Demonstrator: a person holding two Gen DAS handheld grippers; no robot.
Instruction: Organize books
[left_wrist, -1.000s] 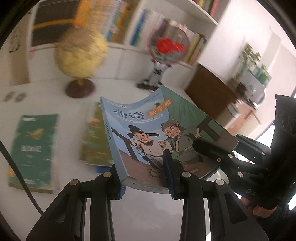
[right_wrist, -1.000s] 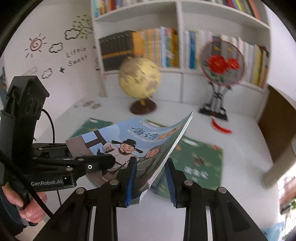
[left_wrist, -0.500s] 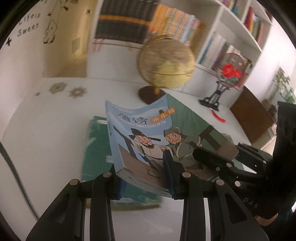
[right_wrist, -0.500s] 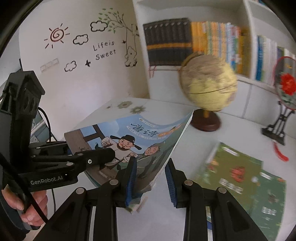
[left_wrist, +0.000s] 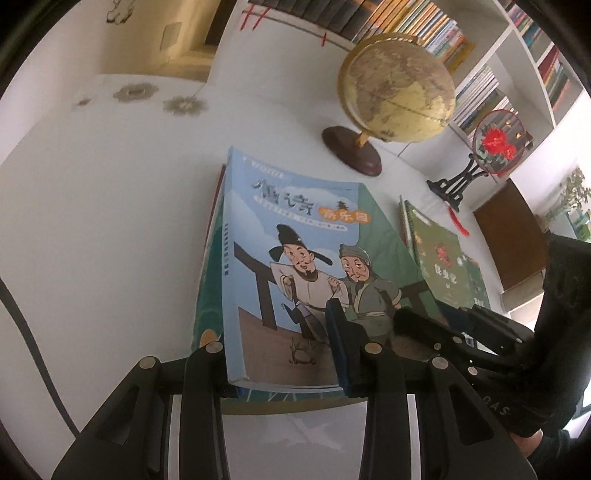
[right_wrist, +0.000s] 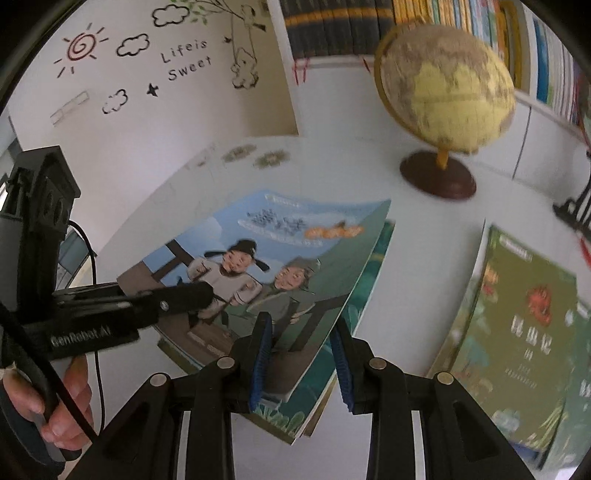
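Both claws — left claw (left_wrist: 280, 354) and right claw (right_wrist: 301, 354) — are clamping the blue book (left_wrist: 295, 266), lowering it onto the green book (right_wrist: 373, 266) beneath; next, releasing squarely.

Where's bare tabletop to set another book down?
Bare table lies left of the blue book, out to the wall. A narrow strip separates it from the green books. Crowded near the globe and fan stand.
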